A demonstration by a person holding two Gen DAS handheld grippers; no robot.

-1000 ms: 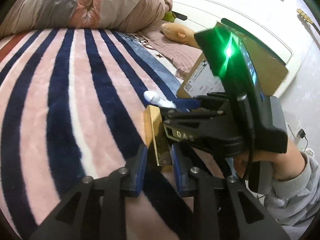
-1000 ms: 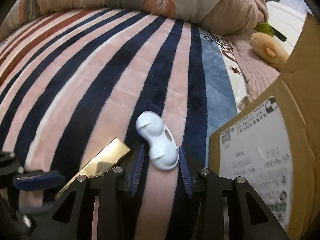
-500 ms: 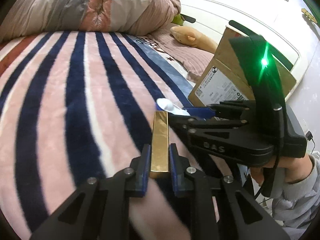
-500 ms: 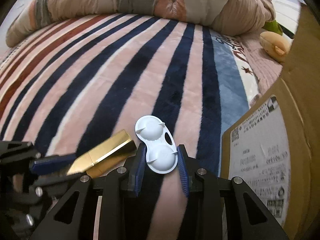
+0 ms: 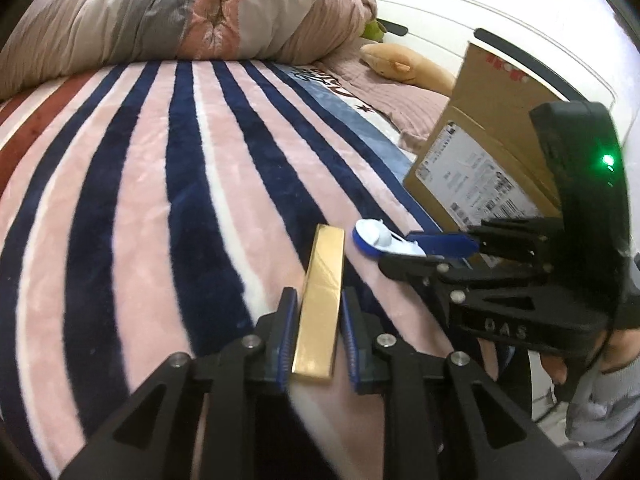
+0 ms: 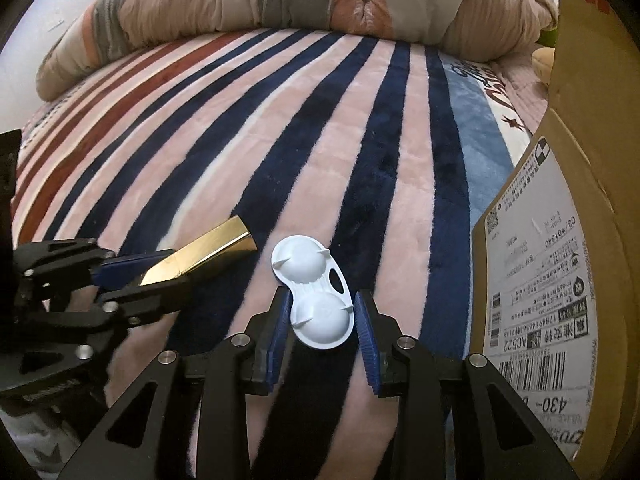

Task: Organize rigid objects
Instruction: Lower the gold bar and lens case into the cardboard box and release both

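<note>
Eased apart a little since half a second ago at the left gripper (image 5: pixel 316 320): jaws now narrow but off the gold bar (image 5: pixel 322 296), with a thin slit on each side. Lies flat on the striped bed blanket (image 5: pixel 140 200), that bar, lengthwise between the pads and pointing away from the camera. Hardly shifted on the right gripper (image 6: pixel 322 320): jaws close around the near lobe of the white two-lobed case (image 6: pixel 312 296), a dark sliver on one side, contact on the other impossible to tell. Rests on the blanket just beside the bar's far end, touching it or not unclear. Close on the right, an upright cardboard box (image 5: pixel 480 152) with a shipping label; beyond, a rumpled duvet (image 5: pixel 200 12) and a tan plush toy (image 5: pixel 404 66).
</note>
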